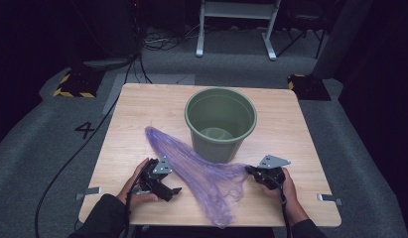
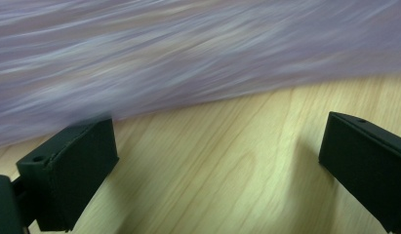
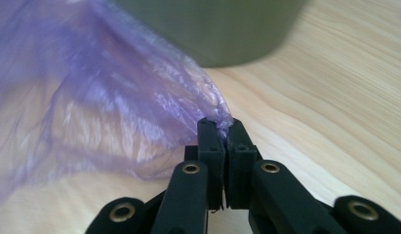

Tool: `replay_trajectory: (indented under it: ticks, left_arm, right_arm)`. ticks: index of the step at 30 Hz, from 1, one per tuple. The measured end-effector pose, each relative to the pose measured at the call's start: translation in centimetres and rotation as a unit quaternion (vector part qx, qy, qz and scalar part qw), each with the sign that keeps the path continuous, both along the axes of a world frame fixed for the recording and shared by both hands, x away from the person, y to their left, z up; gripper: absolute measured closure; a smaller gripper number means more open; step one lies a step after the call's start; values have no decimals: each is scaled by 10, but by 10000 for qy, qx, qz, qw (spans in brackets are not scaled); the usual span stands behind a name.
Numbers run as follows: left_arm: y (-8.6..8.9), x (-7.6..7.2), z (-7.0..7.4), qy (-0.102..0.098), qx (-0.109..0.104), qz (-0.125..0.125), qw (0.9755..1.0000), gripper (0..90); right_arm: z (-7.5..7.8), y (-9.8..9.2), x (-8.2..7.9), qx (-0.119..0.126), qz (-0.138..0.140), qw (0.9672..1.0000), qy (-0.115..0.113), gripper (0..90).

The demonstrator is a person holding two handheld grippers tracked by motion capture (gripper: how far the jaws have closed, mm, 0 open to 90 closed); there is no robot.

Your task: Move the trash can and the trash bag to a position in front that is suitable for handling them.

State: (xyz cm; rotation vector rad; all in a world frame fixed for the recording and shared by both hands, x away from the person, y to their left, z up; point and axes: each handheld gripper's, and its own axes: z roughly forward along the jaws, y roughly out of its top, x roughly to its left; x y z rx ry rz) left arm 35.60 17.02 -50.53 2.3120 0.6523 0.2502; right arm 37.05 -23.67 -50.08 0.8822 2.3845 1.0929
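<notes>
High view: a green bucket [image 1: 221, 122] stands upright on the wooden surface [image 1: 137, 114], toward its far half and about midway across. A thin purple bag [image 1: 201, 171] lies flat on the surface, running from a narrow end left of the bucket, past the near side of the bucket's base, and spreading into a wider crumpled sheet nearer the front edge. It passes just beside the bucket's base; whether it touches it I cannot tell.

The left tongs [image 1: 174, 190] sit on the near-left side of the bucket, held in the person's left hand [image 1: 134, 186], right at the bag's left edge. In the left gripper view its two black jaws stand wide apart with bare wood between them and nothing held; the blurred purple film lies just beyond their tips.

The right tongs [image 1: 250, 170] are on the near-right side of the bucket, in the right hand [image 1: 286, 188], at the bag's right edge. In the right gripper view the jaws are pressed together on a gathered pinch of the bag [image 3: 90, 92], which fans out leftward from the tips, with the bucket's [image 3: 212, 29] base just behind.
</notes>
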Motion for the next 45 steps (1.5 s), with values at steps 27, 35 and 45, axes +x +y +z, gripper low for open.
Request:
replay_trajectory:
  ticks: [27,35,45]
  left_arm:
    - [30,6,0,19,-5,513,9987,0]
    - [30,6,0,14,-8,524,9986,0]
    - [31,6,0,15,-9,466,9989,0]
  right_arm:
    - [58,-30,-54,1065,421,9934,-16,253]
    - [34,11,-68,677,1039,9916,366,252]
    - [5,27,-57,-210,1030,9940,293,742]
